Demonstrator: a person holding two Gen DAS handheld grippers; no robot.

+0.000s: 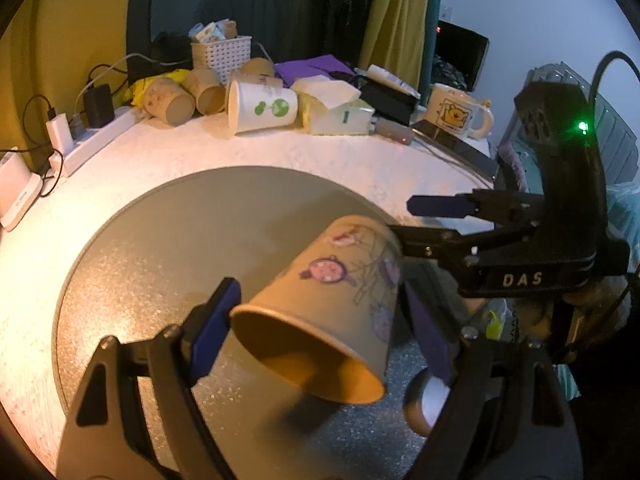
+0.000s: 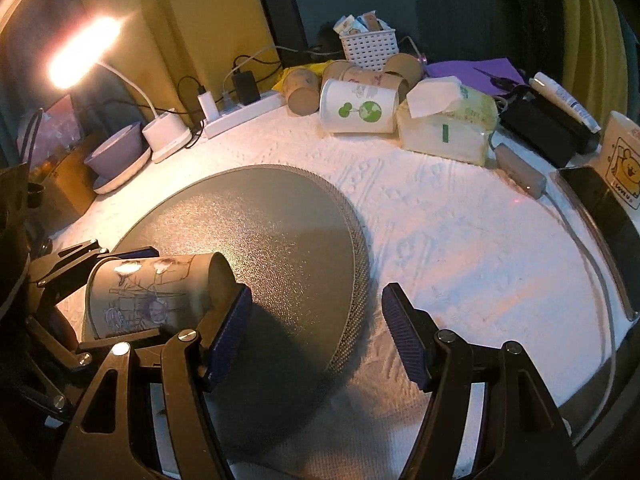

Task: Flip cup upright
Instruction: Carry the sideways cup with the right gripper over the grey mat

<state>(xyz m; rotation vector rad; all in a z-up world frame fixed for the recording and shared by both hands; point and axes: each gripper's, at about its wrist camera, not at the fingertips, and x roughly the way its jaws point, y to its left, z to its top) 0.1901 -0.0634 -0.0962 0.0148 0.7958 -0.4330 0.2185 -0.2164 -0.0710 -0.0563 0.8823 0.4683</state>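
Left claw (image 1: 320, 320): pinching the cup, one blue pad each side of its wall nr the rim, seen from left wrist cam; in right wrist view it sits at far left, arms around the cup
Cup (image 1: 336, 300): brown paper w/ cartoon drawings, held tilted off the mat; mouth faces back toward the left cam, base points fwd and up, away from the claw
Cup, right view (image 2: 152, 292): on its side betw the left claw's fingers, base end toward the mat centre, just beside the right claw's left pad
Right claw (image 2: 316, 328): spread wide, nothing betw its pads; mat edge and white surface lie under the gap
Right claw, left view (image 1: 412, 220): comes in from the right, just beyond the cup's base; whether its lower finger touches the cup – can't tell
Mat (image 1: 160, 240): round, grey, grainy, under both claws
Surface (image 2: 460, 248): white textured cover, mat lying on it
Far side, ahead of claws: white cup (image 2: 358, 106) on its side w/ green print, brown cups (image 2: 304, 88) tipped over beside it, tissue pack (image 2: 448, 124), white basket (image 2: 370, 46)
Ahead-right: bear mug (image 1: 456, 114)
Ahead-left of right claw: lit lamp (image 2: 84, 50), power strip (image 2: 240, 114) w/ chargers
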